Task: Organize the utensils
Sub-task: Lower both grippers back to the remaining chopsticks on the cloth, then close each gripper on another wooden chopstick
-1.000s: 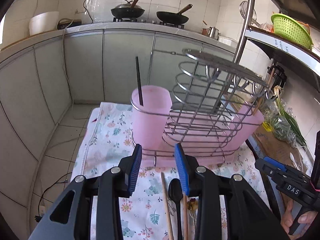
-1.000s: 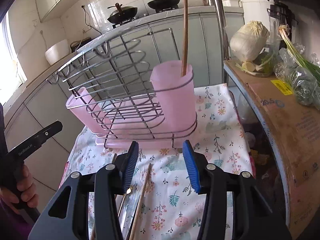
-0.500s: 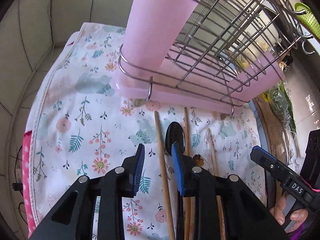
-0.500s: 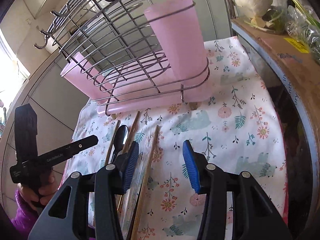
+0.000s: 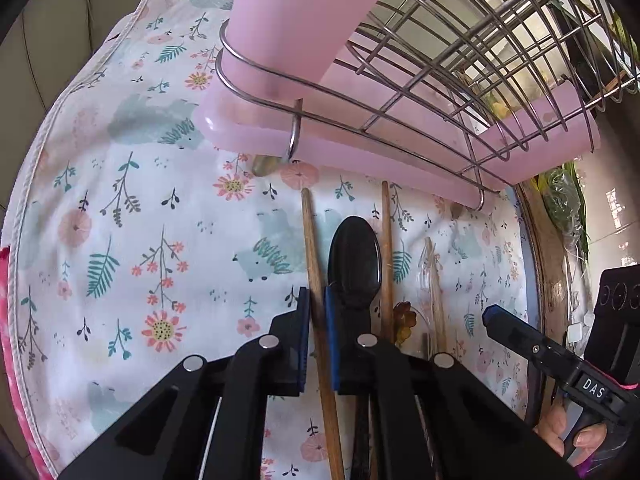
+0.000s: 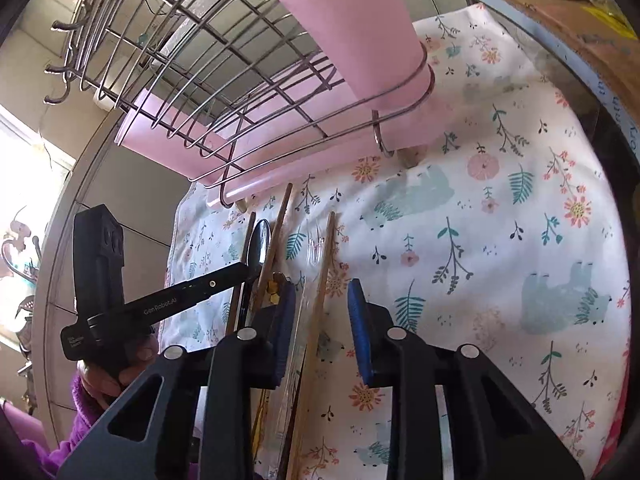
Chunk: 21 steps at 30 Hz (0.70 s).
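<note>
Ahead of both grippers: wire dish rack (image 5: 460, 60) on pink drip tray (image 5: 360, 152), pink utensil cup (image 5: 296, 20) held in its end loop; cup contents out of view now. Compared with half a second back: left gripper (image 5: 316, 304) lower and narrowed from wide to a slim gap, blue pads on either side of wooden chopstick (image 5: 310, 236), seemingly pinching it. Chopstick flat on floral cloth (image 5: 140, 200), long axis running away toward the tray, tip just short of it. Just right: black spoon (image 5: 354, 260), bowl forward. Right gripper (image 6: 320, 316) wide, straddling another chopstick (image 6: 324, 276) and clear utensil (image 6: 310, 256).
</note>
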Each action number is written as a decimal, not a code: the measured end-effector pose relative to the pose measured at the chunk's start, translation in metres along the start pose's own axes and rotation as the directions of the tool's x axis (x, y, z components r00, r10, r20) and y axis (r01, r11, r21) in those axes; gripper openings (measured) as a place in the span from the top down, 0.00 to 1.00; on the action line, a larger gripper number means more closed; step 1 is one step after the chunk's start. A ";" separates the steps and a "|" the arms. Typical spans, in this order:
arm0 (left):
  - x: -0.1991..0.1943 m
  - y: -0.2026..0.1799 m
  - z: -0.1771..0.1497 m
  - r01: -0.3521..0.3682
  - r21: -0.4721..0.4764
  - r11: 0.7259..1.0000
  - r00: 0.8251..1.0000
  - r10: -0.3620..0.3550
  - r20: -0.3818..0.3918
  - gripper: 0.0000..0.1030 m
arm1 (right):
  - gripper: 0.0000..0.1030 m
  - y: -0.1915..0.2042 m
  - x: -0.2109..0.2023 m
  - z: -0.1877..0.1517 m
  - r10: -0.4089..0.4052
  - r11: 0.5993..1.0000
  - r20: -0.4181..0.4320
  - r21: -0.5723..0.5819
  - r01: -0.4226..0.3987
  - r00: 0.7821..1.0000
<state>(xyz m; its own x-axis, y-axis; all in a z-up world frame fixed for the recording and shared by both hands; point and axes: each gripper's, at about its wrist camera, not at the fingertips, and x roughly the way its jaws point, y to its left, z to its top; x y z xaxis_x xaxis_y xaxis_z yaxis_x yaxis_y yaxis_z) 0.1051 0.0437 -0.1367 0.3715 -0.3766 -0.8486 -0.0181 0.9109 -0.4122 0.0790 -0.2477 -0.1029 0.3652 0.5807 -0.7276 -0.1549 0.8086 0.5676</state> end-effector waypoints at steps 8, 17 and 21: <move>-0.021 0.012 0.003 -0.111 0.014 0.994 0.993 0.110 0.048 0.94 | 0.77 0.006 0.020 0.009 -0.026 1.000 -0.050 0.001 0.026 0.998; -0.006 0.016 0.011 -0.152 0.051 0.987 0.987 0.154 -0.035 0.94 | 0.92 0.019 0.050 0.009 -0.092 0.995 -0.124 -0.052 0.086 0.988; -0.004 0.016 0.017 -0.156 0.070 0.985 0.984 0.161 -0.076 0.92 | 0.94 0.007 0.038 0.011 -0.096 0.995 -0.098 -0.020 0.094 0.991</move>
<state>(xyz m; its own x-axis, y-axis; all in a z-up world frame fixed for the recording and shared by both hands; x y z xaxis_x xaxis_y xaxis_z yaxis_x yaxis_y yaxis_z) 0.1191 0.0633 -0.1340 0.2925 -0.2370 -0.9264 -0.0105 0.9680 -0.2509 0.1024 -0.2209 -0.1225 0.2871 0.5072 -0.8126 -0.1378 0.8613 0.4890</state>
